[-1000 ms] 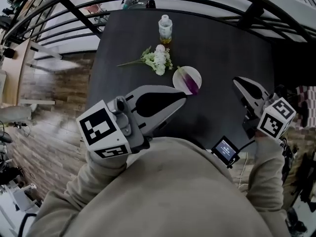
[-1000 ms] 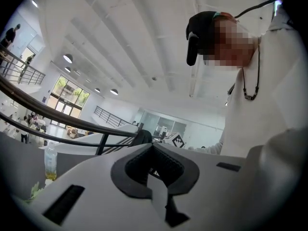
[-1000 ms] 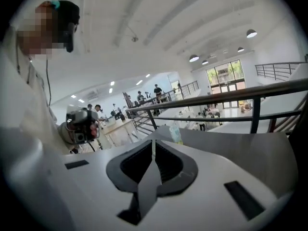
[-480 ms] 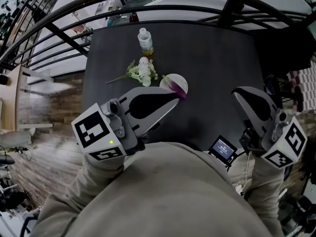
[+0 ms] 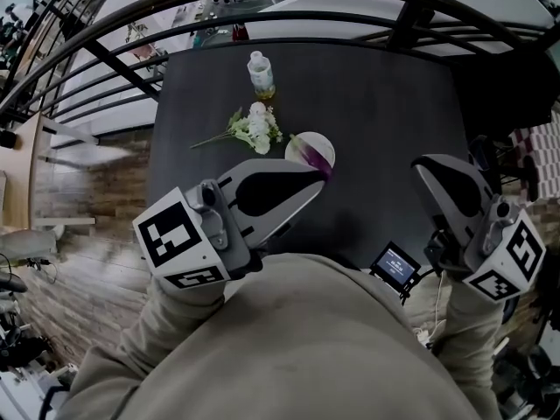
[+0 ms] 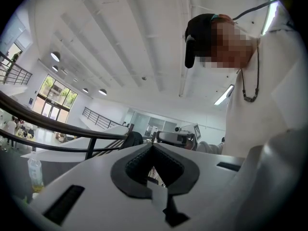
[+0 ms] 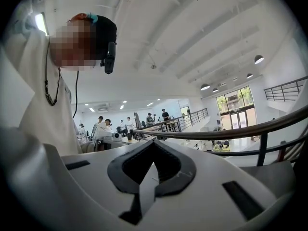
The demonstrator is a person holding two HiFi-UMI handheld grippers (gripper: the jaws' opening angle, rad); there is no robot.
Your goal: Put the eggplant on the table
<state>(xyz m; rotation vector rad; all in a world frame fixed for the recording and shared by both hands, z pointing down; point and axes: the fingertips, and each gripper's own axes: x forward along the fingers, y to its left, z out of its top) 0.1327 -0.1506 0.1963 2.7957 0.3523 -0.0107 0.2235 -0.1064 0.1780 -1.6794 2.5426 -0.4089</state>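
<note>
Counting four things on the one dark tabletop point(image 5: 385, 112): one clear bottle point(image 5: 260, 74) standing upright at the far side, one bunch of white flowers point(image 5: 254, 128) lying just nearer than the bottle, one white plate point(image 5: 302, 143) just right of the flowers, and one purple eggplant point(image 5: 315, 158) lying on the right side of that plate, not on the bare tabletop. Counting also one small device with a lit screen point(image 5: 395, 265) by the near edge, and two grippers, one in each of the person's hands. Finding the left gripper point(image 5: 317, 180) at near left, its fingers point(image 6: 96, 172) clenched tip to tip and grasping nothing, with only a hollow showing between the dark pads. Seeing its tip just beside the eggplant's near end in the head view, yet not being able to tell whether touching it or hanging above it. Finding the right gripper point(image 5: 422, 164) at near right, well apart from the plate, its fingers point(image 7: 216, 177) likewise pressing fully together, holding nothing.
</note>
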